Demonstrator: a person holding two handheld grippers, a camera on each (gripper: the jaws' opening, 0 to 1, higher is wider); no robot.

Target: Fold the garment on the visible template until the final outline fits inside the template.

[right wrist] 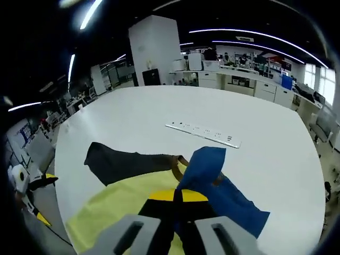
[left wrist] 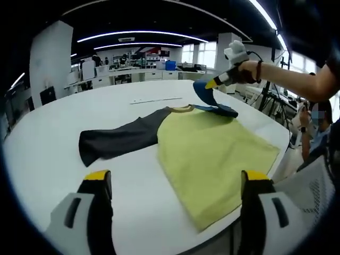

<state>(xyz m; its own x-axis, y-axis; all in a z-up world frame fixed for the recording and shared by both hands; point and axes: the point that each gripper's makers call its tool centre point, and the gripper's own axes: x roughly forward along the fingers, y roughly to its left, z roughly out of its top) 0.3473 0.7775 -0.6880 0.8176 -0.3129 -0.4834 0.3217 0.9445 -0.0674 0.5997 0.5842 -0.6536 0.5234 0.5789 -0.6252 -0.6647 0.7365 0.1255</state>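
A yellow garment (left wrist: 212, 154) lies flat on the white tabletop (left wrist: 64, 122), its dark grey sleeve (left wrist: 119, 139) stretched out to one side. The right tool (right wrist: 178, 195) has its yellow-tipped jaws pressed together on the blue sleeve (right wrist: 204, 167), lifting it above the tabletop near the collar. The left tool (left wrist: 175, 183) hovers at the tabletop's near edge, jaws spread wide with nothing between them. A long white strip (right wrist: 203, 133) lies beyond the garment.
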